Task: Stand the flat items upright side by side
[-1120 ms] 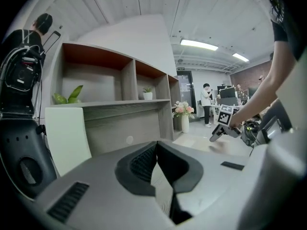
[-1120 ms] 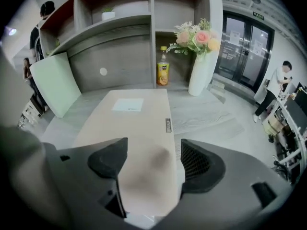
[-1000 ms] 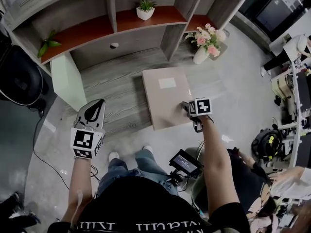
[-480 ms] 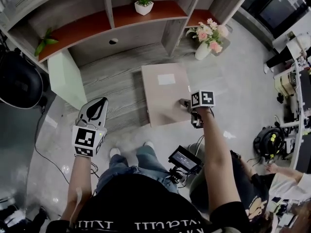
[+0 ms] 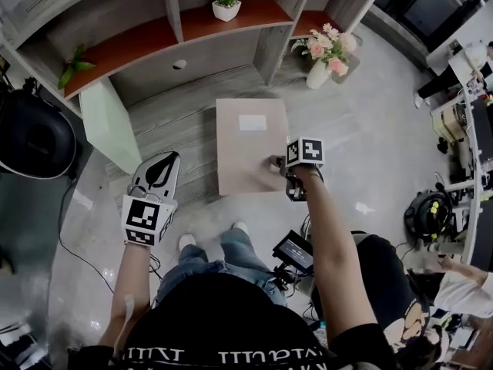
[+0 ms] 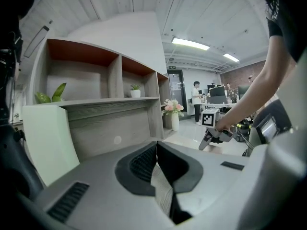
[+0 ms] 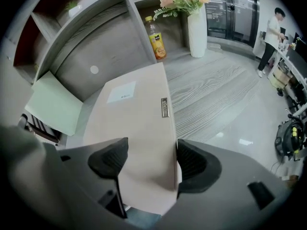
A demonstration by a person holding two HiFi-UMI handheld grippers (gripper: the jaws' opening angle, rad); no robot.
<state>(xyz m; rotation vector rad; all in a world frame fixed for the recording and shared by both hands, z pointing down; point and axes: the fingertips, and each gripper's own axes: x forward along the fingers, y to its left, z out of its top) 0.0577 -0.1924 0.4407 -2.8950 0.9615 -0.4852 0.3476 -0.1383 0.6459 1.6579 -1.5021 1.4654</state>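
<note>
Nearest the person, the left gripper [image 6: 156, 147] hangs low at the left with its jaws pressed together and nothing between them. Slightly farther out, the right gripper [image 7: 151, 153] is clamped on the near right corner of a beige file box [image 5: 248, 141]. The box is roughly level, its white-labelled broad face up, over the grey wood-grain base [image 5: 181, 118] of a shelf unit [image 5: 154, 41]. Beyond and to the left, a pale green file box [image 5: 108, 122] stands upright against the unit's lower bay. Farther back, a vase of pink flowers [image 5: 323, 58] stands at the unit's right end, an orange drink bottle [image 7: 153, 38] beside it, and a small potted plant [image 5: 226, 5] sits on the red-brown shelf.
</note>
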